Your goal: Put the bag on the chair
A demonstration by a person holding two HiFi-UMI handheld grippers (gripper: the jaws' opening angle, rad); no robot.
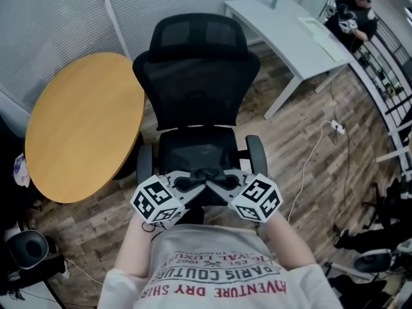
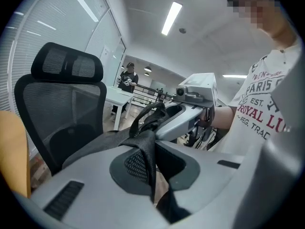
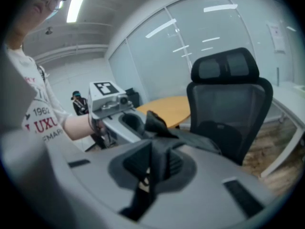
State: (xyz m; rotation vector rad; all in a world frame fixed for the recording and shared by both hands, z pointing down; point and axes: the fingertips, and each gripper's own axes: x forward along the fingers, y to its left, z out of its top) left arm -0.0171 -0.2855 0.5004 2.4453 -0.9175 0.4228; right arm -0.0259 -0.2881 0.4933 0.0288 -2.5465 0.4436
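Observation:
A black mesh office chair (image 1: 193, 69) stands right in front of me, its seat (image 1: 193, 148) facing me. The black bag (image 1: 207, 174) hangs by its straps between the two grippers, just over the seat's front edge; most of it is hidden. My left gripper (image 1: 192, 185) is shut on a black webbing strap (image 2: 143, 161), which runs across to the other gripper. My right gripper (image 1: 223, 185) is shut on a strap (image 3: 153, 168) too. In the left gripper view the chair (image 2: 59, 104) is at the left; in the right gripper view the chair (image 3: 228, 104) is at the right.
A round wooden table (image 1: 80, 124) sits close to the chair's left. A white desk (image 1: 290, 34) stands at the back right, with a person (image 1: 354, 11) beyond it. A white cable (image 1: 314, 156) and power strip (image 1: 336, 127) lie on the wooden floor at the right.

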